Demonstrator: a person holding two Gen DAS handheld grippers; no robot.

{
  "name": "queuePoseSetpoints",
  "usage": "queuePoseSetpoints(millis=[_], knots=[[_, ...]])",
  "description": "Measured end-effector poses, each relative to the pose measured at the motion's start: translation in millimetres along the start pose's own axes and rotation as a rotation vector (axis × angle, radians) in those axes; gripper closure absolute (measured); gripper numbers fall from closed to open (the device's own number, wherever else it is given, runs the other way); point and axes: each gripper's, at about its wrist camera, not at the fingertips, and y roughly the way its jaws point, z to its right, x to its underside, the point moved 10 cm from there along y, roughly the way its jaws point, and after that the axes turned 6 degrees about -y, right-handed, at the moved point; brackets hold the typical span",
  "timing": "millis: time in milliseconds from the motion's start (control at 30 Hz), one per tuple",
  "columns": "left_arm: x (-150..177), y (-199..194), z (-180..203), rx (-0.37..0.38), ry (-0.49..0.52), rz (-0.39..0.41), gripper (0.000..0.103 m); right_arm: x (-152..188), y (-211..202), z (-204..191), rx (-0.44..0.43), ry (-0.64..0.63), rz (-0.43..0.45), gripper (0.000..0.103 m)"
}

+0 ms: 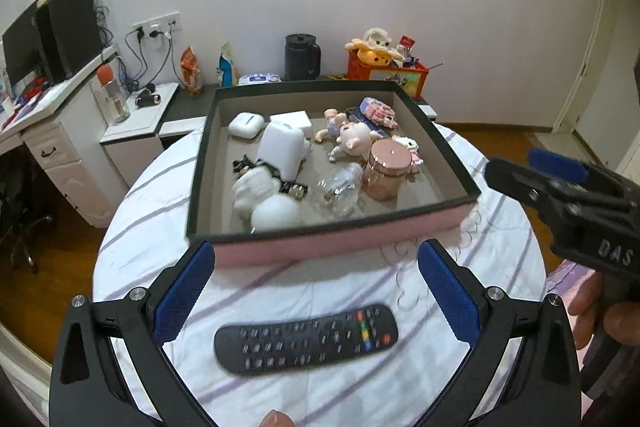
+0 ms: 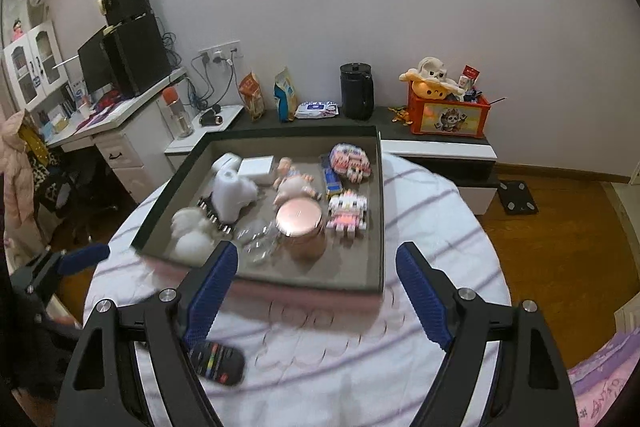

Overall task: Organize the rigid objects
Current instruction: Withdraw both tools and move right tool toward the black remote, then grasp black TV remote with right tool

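Both grippers, left gripper (image 1: 316,283) and right gripper (image 2: 316,291), stood open, empty; the black plastic remote control (image 1: 306,338) on the striped tablecloth (image 1: 320,387) likely awaited boxing in the pink-sided shallow box (image 1: 340,243).

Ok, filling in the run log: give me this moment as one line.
left gripper: open, over remote control | right gripper: open, empty | remote control: on table, outside box | box: holds toys, jar

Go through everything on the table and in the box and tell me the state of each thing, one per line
Left hand-held gripper: open, empty, above the remote.
Right hand-held gripper: open, empty.
Remote control: flat on the tablecloth, outside the box, buttons up.
Box: open, no lid on it, partly filled.
Rose-gold jar: upright in the box, lid on.
Earbuds case: closed, in the box.
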Motion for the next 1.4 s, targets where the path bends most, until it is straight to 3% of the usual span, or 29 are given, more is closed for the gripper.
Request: queuePoseSetpoints(millis=[233,600,1133,1400], knots=[[34.2,-22.7,-21.8,-0.006,-0.064,-0.001,0.000,45.6,-25.9,-13.1,-0.024,0.022,-0.007,0.020],[83.8,-32.4,-36.2,-0.034,-0.085,-0.035,0.000,106.9,-21.2,-26.8,-0.061,0.038,-0.093,0.020],[96.0,-28.5,-63.4,-0.084,-0.113,-0.045,0.000,99.1,13.7,-82.6,-0.147,-0.202,-0.134,0.020],[99.0,-8.5,-83.9,-0.127,-0.138,-0.078,0.000,103.6,62.3,-118.0,-0.203,-0.431,-0.210,0.020]])
